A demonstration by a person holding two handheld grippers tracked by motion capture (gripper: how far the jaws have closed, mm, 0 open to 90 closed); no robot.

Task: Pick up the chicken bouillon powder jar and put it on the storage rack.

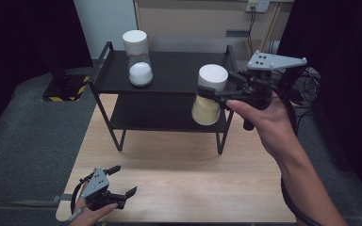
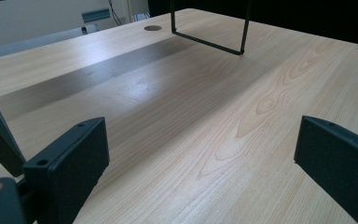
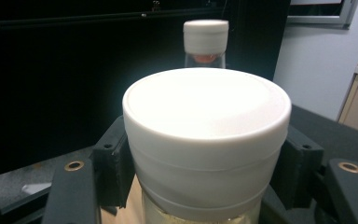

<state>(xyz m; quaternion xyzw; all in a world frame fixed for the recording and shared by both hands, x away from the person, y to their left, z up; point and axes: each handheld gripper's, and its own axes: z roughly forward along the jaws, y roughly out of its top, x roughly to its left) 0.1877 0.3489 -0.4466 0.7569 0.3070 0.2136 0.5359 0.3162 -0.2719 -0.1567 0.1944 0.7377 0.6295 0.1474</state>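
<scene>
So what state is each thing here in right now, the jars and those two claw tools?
Right gripper: shut on the beige-filled jar.
Beige-filled jar: capped, upright, held at the rack's right end.
White-filled jar: capped, upright on the rack's top shelf.
Left gripper: open, holding nothing.

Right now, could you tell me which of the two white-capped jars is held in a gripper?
The jar with beige contents, at the rack's right end: the right gripper clamps it below its cap. The jar with white contents stands free on the top shelf.
</scene>
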